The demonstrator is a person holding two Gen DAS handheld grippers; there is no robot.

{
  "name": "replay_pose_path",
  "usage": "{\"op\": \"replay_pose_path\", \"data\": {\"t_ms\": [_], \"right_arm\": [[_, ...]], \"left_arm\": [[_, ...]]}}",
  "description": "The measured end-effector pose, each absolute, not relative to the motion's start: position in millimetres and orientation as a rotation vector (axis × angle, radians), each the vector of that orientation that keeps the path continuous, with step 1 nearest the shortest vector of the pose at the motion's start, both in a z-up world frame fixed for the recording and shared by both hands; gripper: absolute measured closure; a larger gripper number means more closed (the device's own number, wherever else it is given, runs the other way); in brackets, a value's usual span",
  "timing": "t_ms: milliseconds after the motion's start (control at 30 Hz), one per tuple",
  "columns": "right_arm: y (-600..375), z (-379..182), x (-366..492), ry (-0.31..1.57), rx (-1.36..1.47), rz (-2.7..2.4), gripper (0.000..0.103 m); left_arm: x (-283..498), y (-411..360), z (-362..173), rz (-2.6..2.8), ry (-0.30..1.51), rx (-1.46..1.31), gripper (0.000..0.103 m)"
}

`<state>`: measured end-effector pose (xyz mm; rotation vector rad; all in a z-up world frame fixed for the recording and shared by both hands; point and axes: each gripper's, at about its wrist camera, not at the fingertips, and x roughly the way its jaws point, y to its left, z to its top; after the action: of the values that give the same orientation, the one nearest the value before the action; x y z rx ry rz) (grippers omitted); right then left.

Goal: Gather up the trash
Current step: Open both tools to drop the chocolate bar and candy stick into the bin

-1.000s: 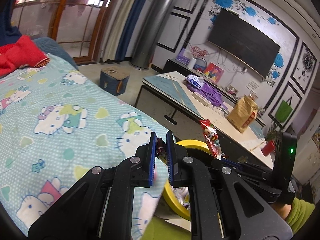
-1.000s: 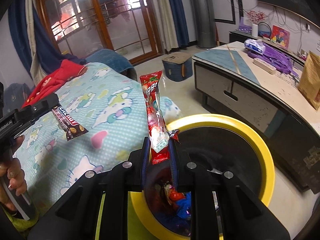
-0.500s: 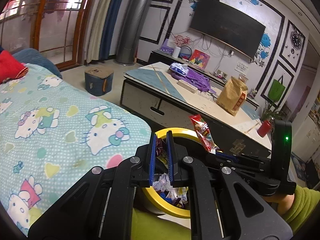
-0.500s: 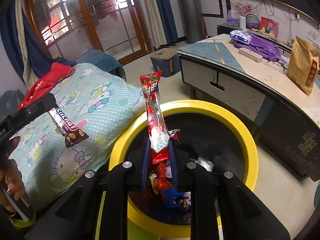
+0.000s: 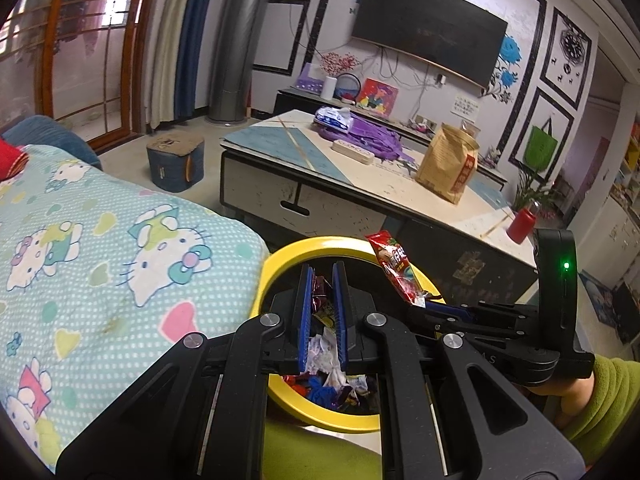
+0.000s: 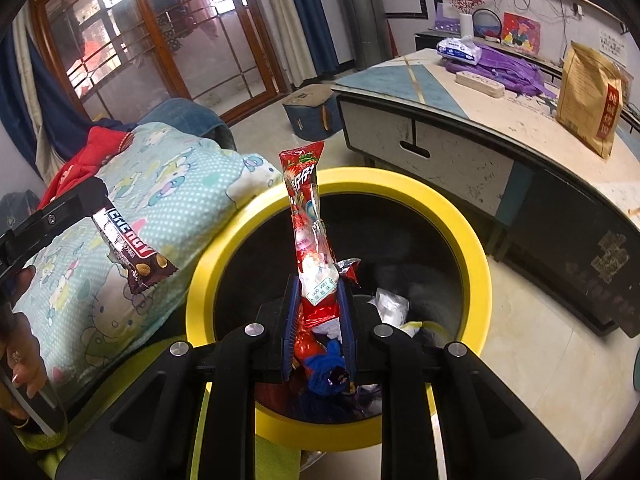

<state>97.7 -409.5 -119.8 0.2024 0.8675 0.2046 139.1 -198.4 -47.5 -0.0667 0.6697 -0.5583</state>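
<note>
Glossy pale floor tiles run under a low cabinet whose scuffed white-and-blue top carries a crinkled brown paper bag and a heap of purple cloth. Beside it lies a soft quilt of dotted mint cotton printed with cartoon cats, its rounded edge nearly touching a round bin with a thick, smooth yellow plastic rim and a black inside.

Crumpled wrappers in red, blue and white foil lie loose in the bin's bottom.

The right gripper hangs over the bin's mouth, its blue ridged pads pinched on the lower end of a long red snack wrapper, a shiny plastic sleeve that stands upright above the jaws. The left gripper is pressed together on a dark brown chocolate-bar wrapper, glossy, flat and rectangular; from the right wrist view it hangs tilted over the quilt's edge, just outside the yellow rim. A hand in a green fleece sleeve grips the right tool's handle.

Against a second ago, both tools have come in closer over the bin: the rim then sat mostly hidden behind the left jaws, and now much of its ring and the litter inside show. Both grips are unchanged.
</note>
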Motion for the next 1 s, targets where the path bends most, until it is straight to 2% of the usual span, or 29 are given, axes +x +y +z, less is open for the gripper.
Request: {"op": "replay_pose_path", "data": {"t_ms": [433, 600, 633, 700, 933, 1000], "right_arm": [[-418, -128, 99, 0.891, 0.242, 0.183, 0.080], [-423, -127, 97, 0.884, 0.259, 0.160, 0.068], [-426, -127, 97, 0.881, 0.263, 0.153, 0.066], [-430, -126, 95, 0.877, 0.270, 0.140, 0.061], [-438, -123, 88, 0.854, 0.270, 0.103, 0.043], [-439, -121, 85, 0.842, 0.267, 0.100, 0.035]], "left_arm": [[143, -215, -59, -0.609, 0.695, -0.039, 0.097], [148, -221, -63, -0.616, 0.704, -0.033, 0.095], [148, -222, -64, -0.613, 0.705, -0.032, 0.092], [151, -220, -64, -0.610, 0.711, -0.039, 0.072], [154, -211, -64, -0.583, 0.727, -0.065, 0.048], [154, -209, -63, -0.568, 0.727, -0.066, 0.031]]}}
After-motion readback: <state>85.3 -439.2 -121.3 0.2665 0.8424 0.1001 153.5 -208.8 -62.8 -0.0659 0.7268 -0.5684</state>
